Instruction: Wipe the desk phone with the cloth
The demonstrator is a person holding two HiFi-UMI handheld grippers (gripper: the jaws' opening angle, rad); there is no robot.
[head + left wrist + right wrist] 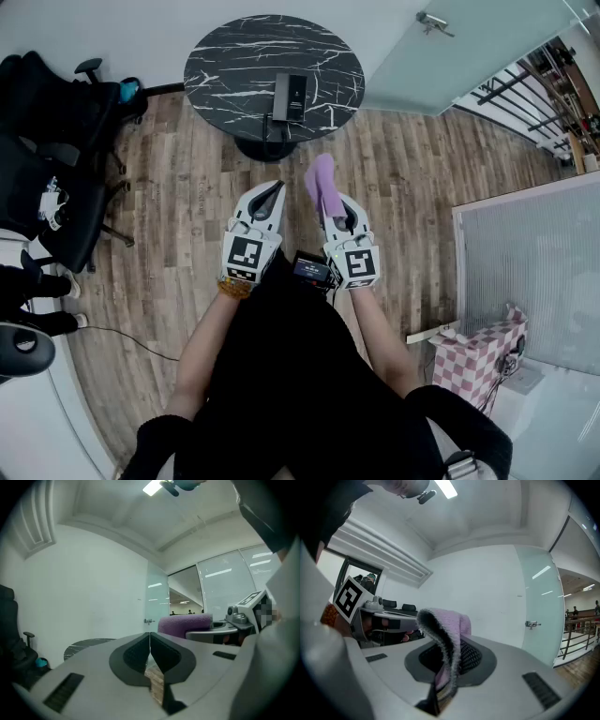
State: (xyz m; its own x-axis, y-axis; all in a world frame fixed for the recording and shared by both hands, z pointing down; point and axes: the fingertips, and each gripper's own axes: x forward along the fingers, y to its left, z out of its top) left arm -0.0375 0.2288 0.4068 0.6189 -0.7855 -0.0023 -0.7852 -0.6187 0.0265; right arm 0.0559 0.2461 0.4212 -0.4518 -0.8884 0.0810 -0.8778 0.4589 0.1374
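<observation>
The cloth (322, 184), likely soft and light, is pinched by one end in the right gripper (336, 210) jaws. The left gripper (270, 193) jaws meet, empty.

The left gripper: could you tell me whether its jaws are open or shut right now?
Shut. In its own view the left gripper shows both dark pads meeting along one seam, with nothing between them.

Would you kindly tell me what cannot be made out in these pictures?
- Desk phone: head view, too small to show keys or dirt; neither gripper view shows it.
- Cloth: right gripper view, lower end hidden inside the right gripper.
- Table: head view, base mostly hidden under its top.
</observation>
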